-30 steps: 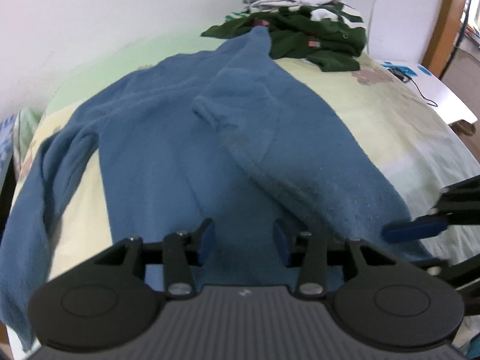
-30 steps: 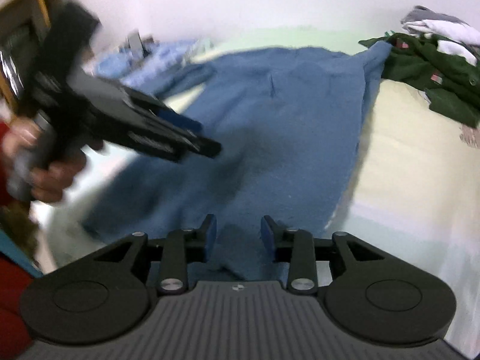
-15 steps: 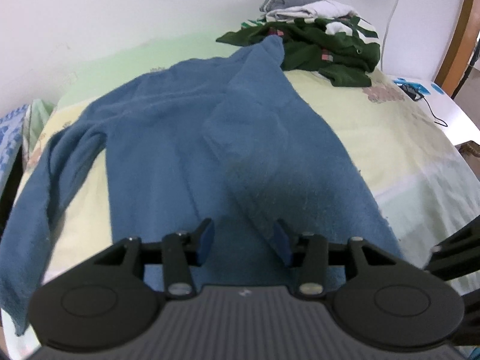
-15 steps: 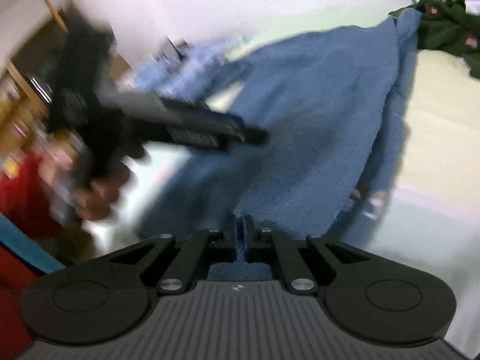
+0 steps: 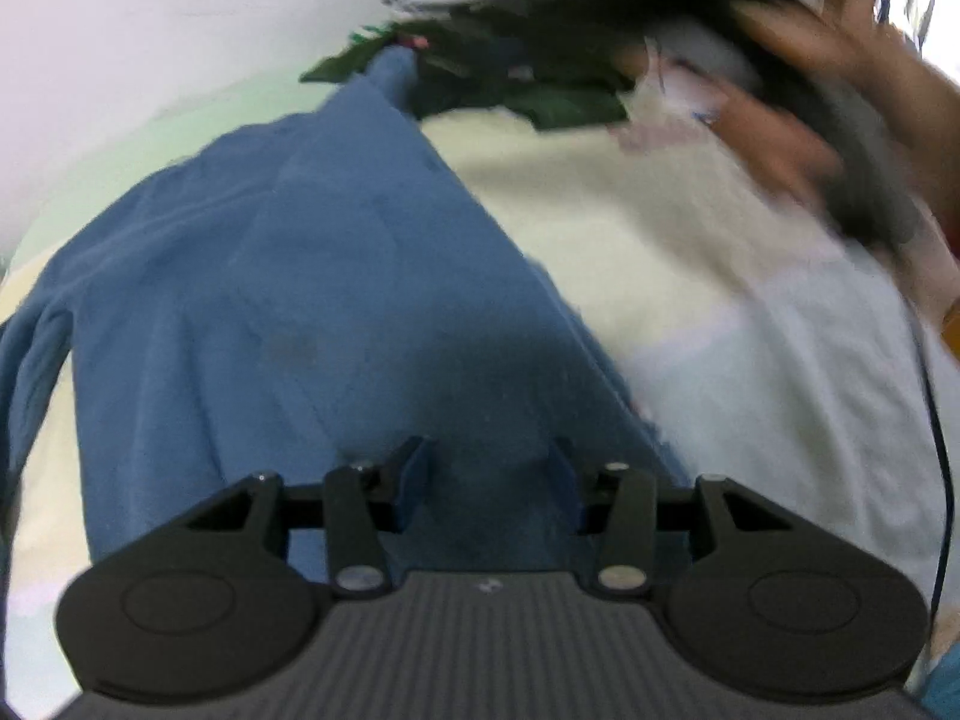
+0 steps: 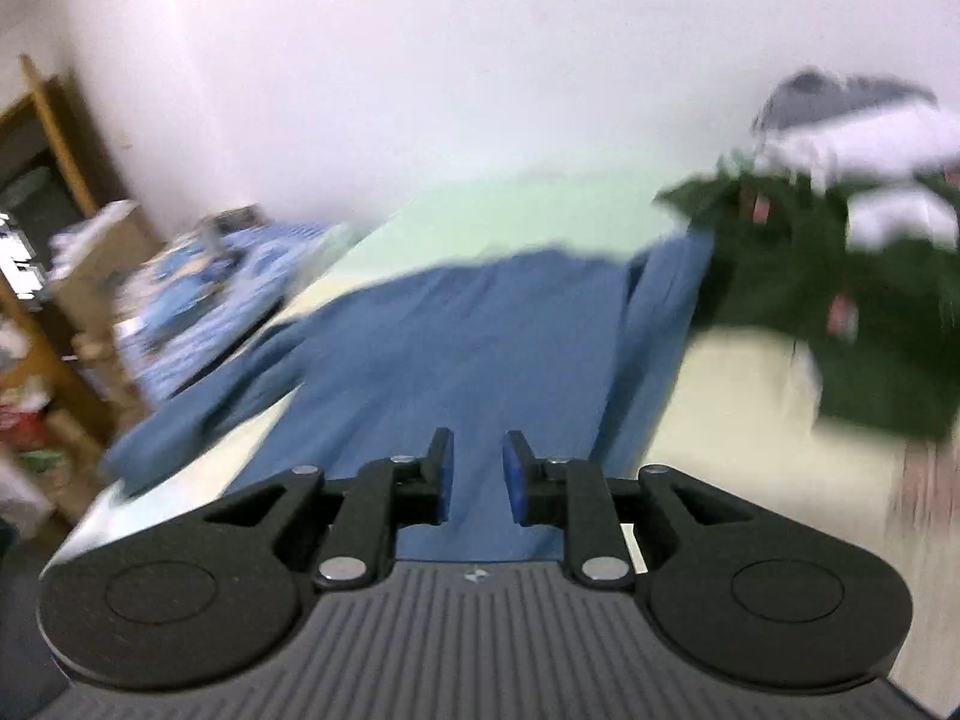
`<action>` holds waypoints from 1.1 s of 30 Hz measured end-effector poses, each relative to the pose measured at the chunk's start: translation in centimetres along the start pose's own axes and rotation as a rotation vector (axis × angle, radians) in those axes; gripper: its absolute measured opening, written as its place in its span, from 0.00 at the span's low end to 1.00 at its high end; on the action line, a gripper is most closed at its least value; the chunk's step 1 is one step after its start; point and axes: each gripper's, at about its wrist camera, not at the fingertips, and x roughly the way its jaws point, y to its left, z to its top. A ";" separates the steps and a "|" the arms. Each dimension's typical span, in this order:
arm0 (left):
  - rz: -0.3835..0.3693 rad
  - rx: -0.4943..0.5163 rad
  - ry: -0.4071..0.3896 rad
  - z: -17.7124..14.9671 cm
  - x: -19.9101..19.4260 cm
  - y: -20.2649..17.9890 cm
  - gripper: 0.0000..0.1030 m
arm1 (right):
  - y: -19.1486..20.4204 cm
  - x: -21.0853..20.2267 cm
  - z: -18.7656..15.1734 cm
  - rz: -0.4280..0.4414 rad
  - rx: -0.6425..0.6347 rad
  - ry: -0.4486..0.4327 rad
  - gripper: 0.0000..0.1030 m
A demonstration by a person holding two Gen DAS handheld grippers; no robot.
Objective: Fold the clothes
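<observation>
Sweater: we see a blue sweater (image 5: 336, 312) spread across the bed (image 5: 750, 360), one side folded in over the body, one sleeve trailing off toward the left edge; in the right wrist view (image 6: 480, 360) it fills the middle of the mattress.
Left gripper: our left gripper (image 5: 486, 480) hangs over the near hem of the sweater, its blue-padded fingers spread wide with nothing between them.
Right gripper: our right gripper (image 6: 478, 474) points along the sweater toward the wall, fingers parted with a narrow gap, pinching nothing.
Right hand: in the left wrist view we make out a blurred hand (image 5: 798, 120) gripping a dark handle above the bed's right side.
Clothes pile: dark green garments (image 6: 852, 300) with grey and white pieces on top lie at the far corner, touching the sweater's far tip.
Bedside: a wooden shelf (image 6: 54, 228) stands left of the bed.
</observation>
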 end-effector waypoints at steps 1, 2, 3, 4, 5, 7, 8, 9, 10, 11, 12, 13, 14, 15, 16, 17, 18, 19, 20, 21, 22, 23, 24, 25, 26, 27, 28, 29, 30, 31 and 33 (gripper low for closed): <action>-0.001 0.001 -0.002 -0.1 -0.1 -0.1 0.46 | -0.4 1.9 1.3 -0.031 -0.010 0.004 0.20; -0.001 0.003 -0.005 -0.1 -0.1 -0.3 0.46 | -1.0 2.9 2.1 -0.056 -0.008 0.004 0.20; -0.004 0.006 -0.004 -0.1 -0.1 -0.2 0.46 | -1.7 4.0 2.9 -0.078 0.015 0.001 0.20; -0.007 0.008 -0.003 -0.2 -0.1 -0.2 0.46 | -2.4 5.0 3.7 -0.100 0.037 -0.001 0.20; -0.010 0.009 -0.004 -0.3 -0.2 -0.2 0.47 | -3.1 6.0 4.4 -0.120 0.060 -0.004 0.20; -0.015 -0.004 -0.008 -0.4 -0.2 0.0 0.47 | -4.5 7.6 5.5 -0.128 0.108 -0.006 0.21; -0.017 -0.007 -0.010 -0.5 -0.3 0.1 0.47 | -5.0 8.0 5.8 -0.141 0.110 -0.001 0.23; -0.017 -0.007 -0.011 -0.5 -0.4 0.1 0.48 | -5.4 8.4 6.1 -0.153 0.110 0.005 0.23; -0.017 -0.006 -0.014 -0.6 -0.4 0.1 0.48 | -5.3 8.6 6.0 -0.156 0.099 0.011 0.23; -0.017 -0.006 -0.016 -0.7 -0.4 0.1 0.49 | -5.2 8.8 6.0 -0.159 0.089 0.016 0.23; -0.017 -0.006 -0.018 -0.7 -0.4 0.0 0.49 | -5.3 8.9 6.0 -0.153 0.079 0.019 0.24; -0.017 -0.005 -0.021 -0.8 -0.4 0.0 0.49 | -5.3 9.1 5.8 -0.149 0.077 0.028 0.25; -0.019 -0.003 -0.020 -0.8 -0.4 0.0 0.50 | -5.5 9.3 5.8 -0.147 0.081 0.041 0.25; -0.021 0.000 -0.020 -0.7 -0.4 0.0 0.50 | -5.6 9.4 5.8 -0.148 0.086 0.048 0.25; -0.023 0.002 -0.020 -0.7 -0.4 0.1 0.50 | -5.7 9.5 5.8 -0.147 0.092 0.055 0.25; -0.026 0.004 -0.020 -0.7 -0.4 0.2 0.50 | -5.8 9.5 5.8 -0.142 0.096 0.059 0.25; -0.029 0.003 -0.021 -0.8 -0.4 0.3 0.50 | -5.9 9.6 6.0 -0.141 0.105 0.071 0.25; -0.032 0.005 -0.022 -0.8 -0.4 0.3 0.50 | -6.0 9.8 6.1 -0.139 0.115 0.080 0.25; -0.035 0.006 -0.023 -0.8 -0.4 0.4 0.50 | -6.2 9.6 6.3 -0.124 0.125 0.063 0.23; -0.036 0.008 -0.024 -0.9 -0.5 0.4 0.50 | -6.3 9.5 6.5 -0.108 0.136 0.045 0.21; -0.038 0.007 -0.023 -0.9 -0.5 0.4 0.50 | -6.5 9.3 6.7 -0.093 0.147 0.028 0.09; -0.039 0.007 -0.023 -0.9 -0.6 0.4 0.50 | -6.6 9.2 6.9 -0.078 0.157 0.010 0.04; -0.041 0.006 -0.023 -0.9 -0.6 0.5 0.50 | -6.8 9.0 7.1 -0.063 0.168 -0.007 0.04; -0.044 0.011 -0.020 -0.8 -0.7 0.4 0.50 | -7.0 8.9 7.3 -0.047 0.178 -0.024 0.04; -0.053 0.016 -0.019 -0.8 -0.9 0.3 0.49 | -7.1 8.7 7.5 -0.032 0.189 -0.042 0.04; -0.067 0.022 -0.019 -0.9 -1.1 0.3 0.49 | -7.3 8.6 7.7 -0.017 0.200 -0.059 0.04; -0.081 0.028 -0.019 -0.9 -1.2 0.2 0.49 | -7.4 8.4 7.9 -0.002 0.210 -0.077 0.04; -0.086 0.036 -0.018 -1.0 -1.3 0.0 0.49 | -7.6 8.3 8.1 0.014 0.221 -0.094 0.03; -0.080 0.044 -0.019 -1.2 -1.2 -0.2 0.50 | -7.7 8.2 8.3 0.026 0.232 -0.110 0.00; -0.075 0.053 -0.019 -1.3 -1.2 -0.4 0.50 | -8.2 8.6 8.2 0.014 0.248 -0.110 0.00; -0.069 0.053 -0.021 -1.4 -1.2 -0.6 0.50 | -9.0 9.6 8.2 -0.010 0.279 -0.111 0.00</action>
